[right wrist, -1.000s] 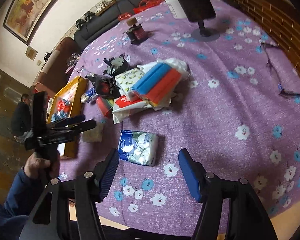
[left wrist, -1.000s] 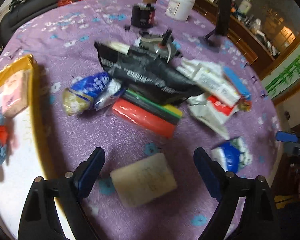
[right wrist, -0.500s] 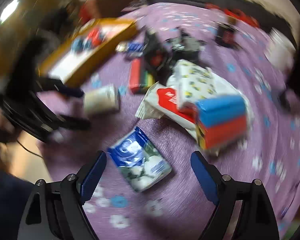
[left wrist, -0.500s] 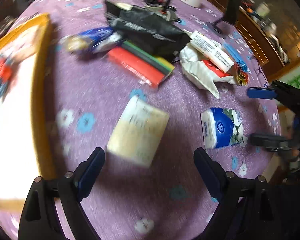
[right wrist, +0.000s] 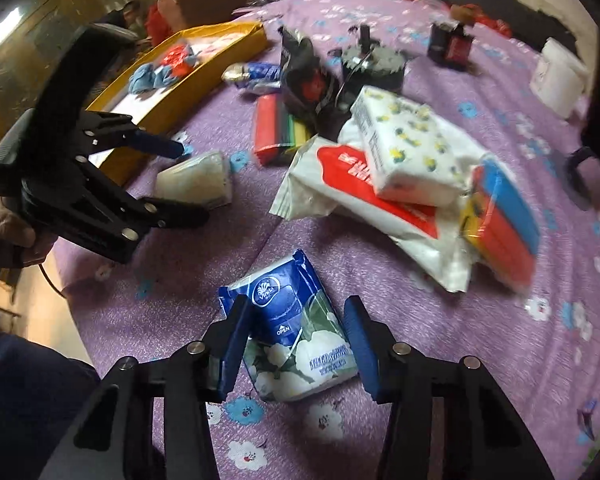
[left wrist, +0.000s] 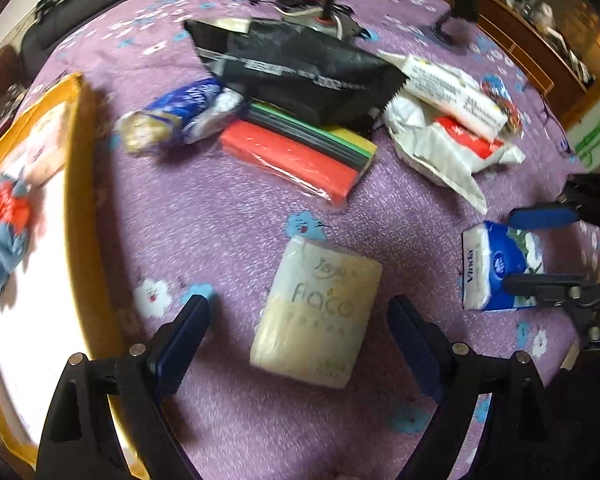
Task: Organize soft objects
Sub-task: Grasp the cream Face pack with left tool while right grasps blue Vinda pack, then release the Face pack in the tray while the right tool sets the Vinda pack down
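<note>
The blue Vinda tissue pack [right wrist: 290, 330] is straddled by the closing right claw [right wrist: 298, 336]; the left claw [left wrist: 300, 320] is spread over the cream tissue pack [left wrist: 320, 312].

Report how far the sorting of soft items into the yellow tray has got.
Done: a red-and-blue cloth bundle lies in the yellow tray. In hand: the right hand-held gripper is closing around the blue tissue pack; the open left hand-held gripper straddles the cream tissue pack. Left: the central pile.
</note>
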{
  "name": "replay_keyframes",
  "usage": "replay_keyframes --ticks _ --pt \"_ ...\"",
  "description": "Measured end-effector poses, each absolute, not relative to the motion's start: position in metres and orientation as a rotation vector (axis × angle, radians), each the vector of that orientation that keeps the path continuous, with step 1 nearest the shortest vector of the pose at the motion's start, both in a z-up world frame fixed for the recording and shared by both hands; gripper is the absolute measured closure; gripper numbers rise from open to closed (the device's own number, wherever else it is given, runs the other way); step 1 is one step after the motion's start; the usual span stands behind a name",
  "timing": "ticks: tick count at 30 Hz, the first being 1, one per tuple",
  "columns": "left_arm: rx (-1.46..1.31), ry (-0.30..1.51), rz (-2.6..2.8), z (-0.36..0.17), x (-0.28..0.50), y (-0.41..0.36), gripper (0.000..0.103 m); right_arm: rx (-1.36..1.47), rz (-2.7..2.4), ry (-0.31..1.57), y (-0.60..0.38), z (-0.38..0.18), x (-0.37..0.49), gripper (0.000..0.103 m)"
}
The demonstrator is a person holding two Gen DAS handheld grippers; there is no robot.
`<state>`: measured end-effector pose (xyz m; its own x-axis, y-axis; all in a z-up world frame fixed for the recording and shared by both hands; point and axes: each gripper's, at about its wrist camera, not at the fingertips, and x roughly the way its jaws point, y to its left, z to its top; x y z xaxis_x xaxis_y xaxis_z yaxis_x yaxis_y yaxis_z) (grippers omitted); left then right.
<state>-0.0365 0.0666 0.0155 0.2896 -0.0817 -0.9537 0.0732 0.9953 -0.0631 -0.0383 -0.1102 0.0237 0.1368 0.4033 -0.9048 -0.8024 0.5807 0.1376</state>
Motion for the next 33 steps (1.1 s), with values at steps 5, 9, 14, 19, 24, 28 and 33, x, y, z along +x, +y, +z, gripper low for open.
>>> replay_keyframes --ticks 5,9,14,19,24,28,33 --pt "0.1 1.23 -0.112 0.011 -0.038 0.053 0.015 -0.516 0.878 1.109 -0.099 0.024 -0.042 0.024" --pt "0.091 1.184 -0.121 0.016 -0.042 0.047 0.053 -0.495 0.867 1.141 -0.1 0.011 -0.04 0.026" --pt "0.014 1.189 -0.154 0.019 -0.046 0.051 0.059 -0.538 0.826 1.17 -0.094 0.005 -0.053 0.044" --pt "0.05 1.192 -0.167 0.017 -0.046 0.043 0.055 -0.523 0.802 1.172 -0.091 0.005 -0.058 0.042" --pt "0.103 1.175 -0.177 0.013 -0.044 0.036 0.041 -0.457 0.77 1.185 -0.094 0.005 -0.055 0.047" --pt "0.092 1.128 -0.146 0.014 -0.042 0.033 0.059 -0.361 0.753 1.187 -0.111 0.014 -0.052 0.047" --pt "-0.02 1.099 -0.136 0.019 -0.045 0.051 0.059 -0.175 0.759 1.19 -0.138 0.026 -0.039 0.047"
